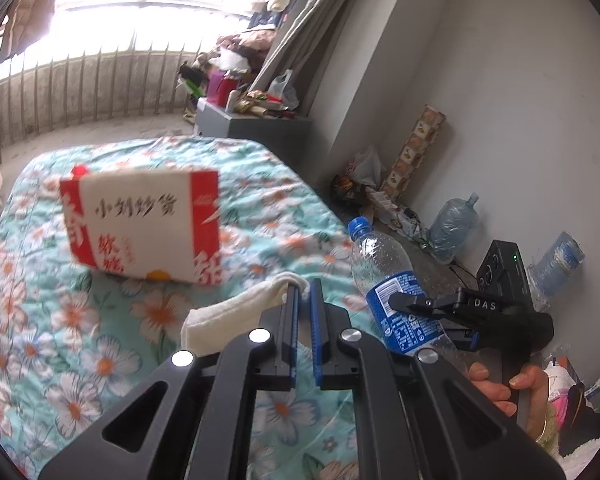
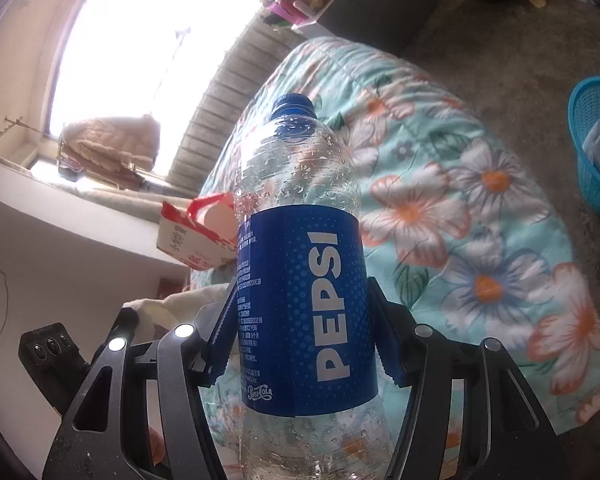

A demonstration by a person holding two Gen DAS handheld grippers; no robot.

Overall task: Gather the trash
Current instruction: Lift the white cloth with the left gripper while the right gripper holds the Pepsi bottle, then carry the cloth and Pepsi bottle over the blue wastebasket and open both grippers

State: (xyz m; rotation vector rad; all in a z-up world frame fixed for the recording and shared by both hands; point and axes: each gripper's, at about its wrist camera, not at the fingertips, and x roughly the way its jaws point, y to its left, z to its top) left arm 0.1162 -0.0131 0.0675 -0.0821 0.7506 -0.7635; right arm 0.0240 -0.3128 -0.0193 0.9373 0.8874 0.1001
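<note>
Now Pepsi bottle [image 2: 300,280] up in air over flowery bed [image 2: 480,208], right tongs [image 2: 300,336] clamped on blue label. Bottle smooth, wet inside, round (could slip or spin if squeeze goes soft). Left tongs [image 1: 305,300] nearly together, pinching white cloth [image 1: 236,312]; thin hold at edge, cloth could drop. Red-and-white box [image 1: 144,224] on bed, not picked up yet. Blue basket [image 2: 596,148] on floor, well apart; long carry, bottle might bump left tongs beside it.

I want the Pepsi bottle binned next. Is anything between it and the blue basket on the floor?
Nothing visible: the right gripper holds the Pepsi bottle above the floral quilt, and only quilt and bare floor lie toward the blue basket.
</note>
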